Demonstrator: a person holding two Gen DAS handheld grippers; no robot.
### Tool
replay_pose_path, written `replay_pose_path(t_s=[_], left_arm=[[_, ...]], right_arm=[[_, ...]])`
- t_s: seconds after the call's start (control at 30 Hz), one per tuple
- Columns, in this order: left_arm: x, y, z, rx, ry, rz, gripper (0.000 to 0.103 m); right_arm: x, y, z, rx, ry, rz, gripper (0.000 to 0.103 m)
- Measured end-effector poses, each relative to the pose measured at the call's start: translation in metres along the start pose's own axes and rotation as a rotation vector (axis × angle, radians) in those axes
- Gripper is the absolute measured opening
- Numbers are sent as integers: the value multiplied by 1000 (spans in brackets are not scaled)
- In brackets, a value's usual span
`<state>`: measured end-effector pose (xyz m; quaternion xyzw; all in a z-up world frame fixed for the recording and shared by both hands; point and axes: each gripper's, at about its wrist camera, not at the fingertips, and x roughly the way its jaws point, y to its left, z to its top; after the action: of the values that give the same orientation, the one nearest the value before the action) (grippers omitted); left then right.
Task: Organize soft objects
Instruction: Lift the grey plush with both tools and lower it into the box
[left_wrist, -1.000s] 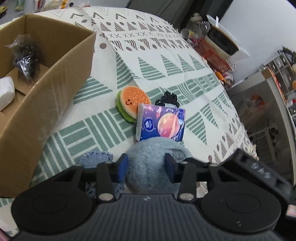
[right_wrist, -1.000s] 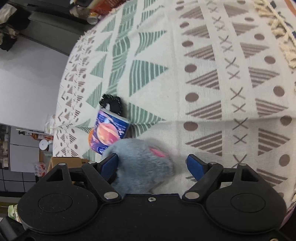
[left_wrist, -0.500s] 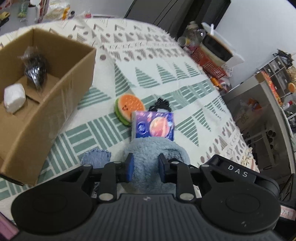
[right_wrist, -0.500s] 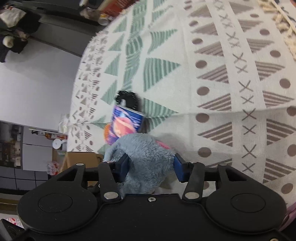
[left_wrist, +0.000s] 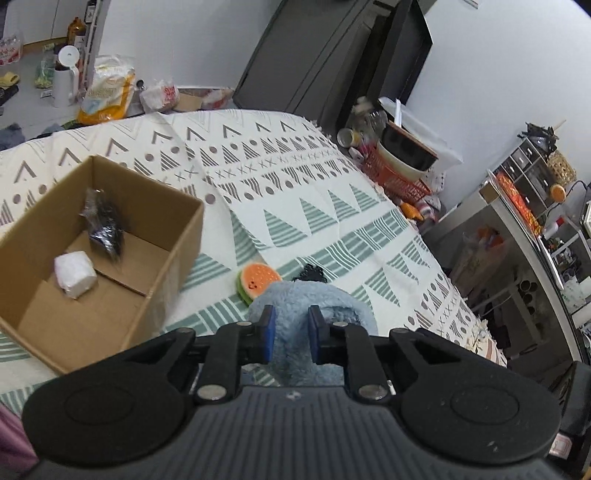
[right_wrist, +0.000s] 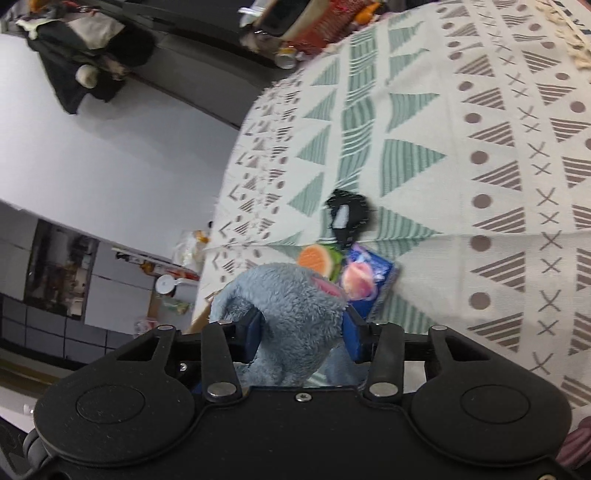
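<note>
A fluffy blue-grey plush toy (left_wrist: 295, 306) with a pink ear (right_wrist: 327, 286) is held up off the patterned cloth by both grippers. My left gripper (left_wrist: 290, 334) is shut on one part of it, my right gripper (right_wrist: 301, 330) is shut on another. Beyond it on the cloth lie a burger-shaped squishy (left_wrist: 256, 280), a black frilly item (left_wrist: 310, 273) and a blue planet-print pack (right_wrist: 373, 280). An open cardboard box (left_wrist: 177, 258) stands to the left, holding a white soft lump (left_wrist: 75, 275) and a black bagged item (left_wrist: 103, 225).
The patterned cloth (left_wrist: 314, 192) covers the table. At its far right edge a red basket with a dark bowl (left_wrist: 400, 162) and cans stand close by. Shelves and clutter (left_wrist: 535, 206) lie beyond the right edge. Bags and a white jug (left_wrist: 66, 77) sit on the floor behind.
Both grippers closed on the plush toy and lifted it off the cloth. The views rose and pulled back, so the box interior now shows and the planet pack is hidden from the left wrist.
</note>
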<state>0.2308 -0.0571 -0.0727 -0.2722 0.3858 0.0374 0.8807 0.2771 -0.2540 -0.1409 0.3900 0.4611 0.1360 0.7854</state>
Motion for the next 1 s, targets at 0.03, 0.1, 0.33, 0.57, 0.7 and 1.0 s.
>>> replay_pose_path(t_s=[0.03,0.1,0.33,0.57,0.7,1.0], left_arm=[[-3,1,0,-2,-6,3,17],[-7,3,1,-4,-14,6,17],[-32,15,16,-23,-61,4,17],[-47,35,26,-36,-82,-3,16],[-53,50,30,-48,-98,5,16],[-65,94,47,-96,-132,6,16]], right_arm=[[0,2,-1,-4,1,6,43],[0,5,-3,-15,4,25,42],[-4,25,-11,-64,16,123,42],[0,45,-26,-115,23,157,42],[8,56,-33,-157,17,181,42],[32,87,-60,-259,19,217,42]])
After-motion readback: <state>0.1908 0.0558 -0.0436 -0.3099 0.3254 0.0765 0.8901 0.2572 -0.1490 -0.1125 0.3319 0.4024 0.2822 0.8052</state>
